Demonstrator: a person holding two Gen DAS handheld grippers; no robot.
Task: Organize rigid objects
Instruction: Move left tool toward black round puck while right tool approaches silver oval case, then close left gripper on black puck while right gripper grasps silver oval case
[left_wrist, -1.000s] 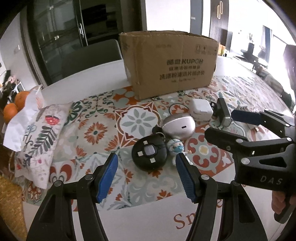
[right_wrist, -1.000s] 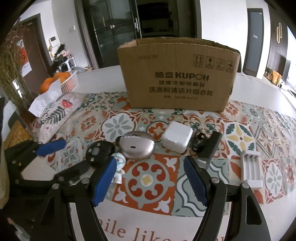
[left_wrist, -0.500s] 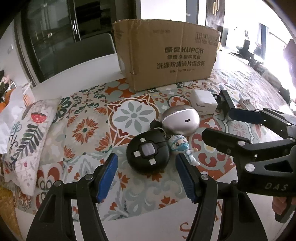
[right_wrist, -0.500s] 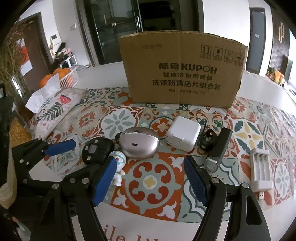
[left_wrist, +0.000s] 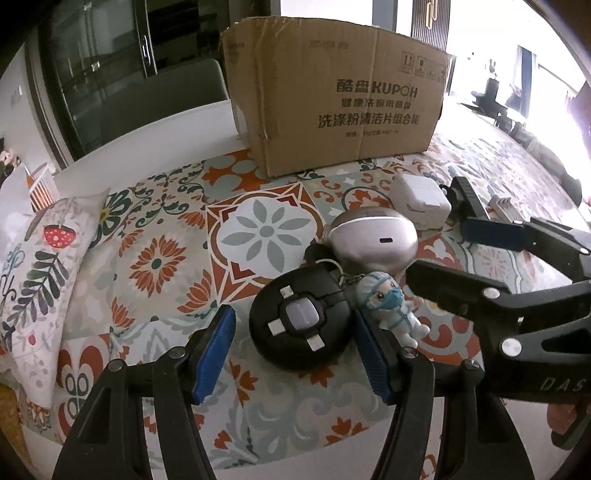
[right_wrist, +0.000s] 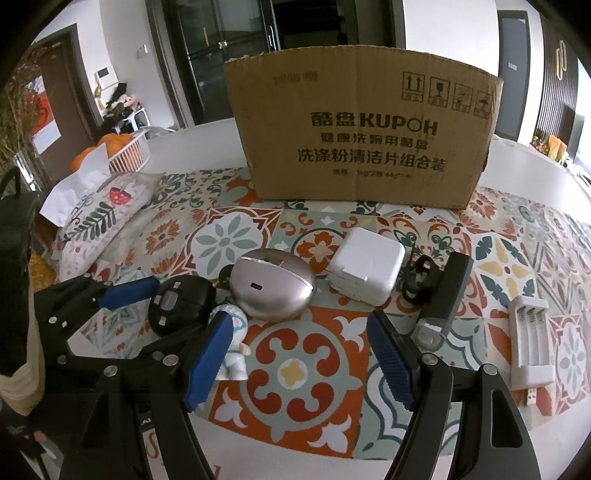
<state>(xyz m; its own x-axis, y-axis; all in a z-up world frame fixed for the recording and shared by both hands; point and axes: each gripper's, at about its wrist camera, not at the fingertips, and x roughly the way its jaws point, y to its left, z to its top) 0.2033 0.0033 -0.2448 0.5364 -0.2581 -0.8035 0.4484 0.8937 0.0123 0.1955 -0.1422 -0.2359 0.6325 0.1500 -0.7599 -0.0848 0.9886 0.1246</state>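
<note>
A black round device (left_wrist: 301, 325) with a small masked figurine keychain (left_wrist: 389, 306) lies on the patterned tablecloth, between the open fingers of my left gripper (left_wrist: 295, 354). Behind it are a silver oval case (left_wrist: 373, 240), a white charger block (left_wrist: 421, 201) and a black flashlight (right_wrist: 443, 299). My right gripper (right_wrist: 303, 362) is open and empty, in front of the silver oval case (right_wrist: 273, 288); the black round device (right_wrist: 181, 306) shows at its left. A white battery holder (right_wrist: 530, 339) lies at the right. A brown cardboard box (right_wrist: 362, 125) stands behind.
A floral tissue pouch (right_wrist: 99, 218) lies at the left, with a white basket of oranges (right_wrist: 118, 151) behind it. The table's front edge is close under both grippers. The right gripper (left_wrist: 517, 266) reaches in at the right of the left wrist view.
Both grippers have moved forward and lower toward the objects. The black round device now sits between the left gripper's fingers. Nothing has been taken hold of.
</note>
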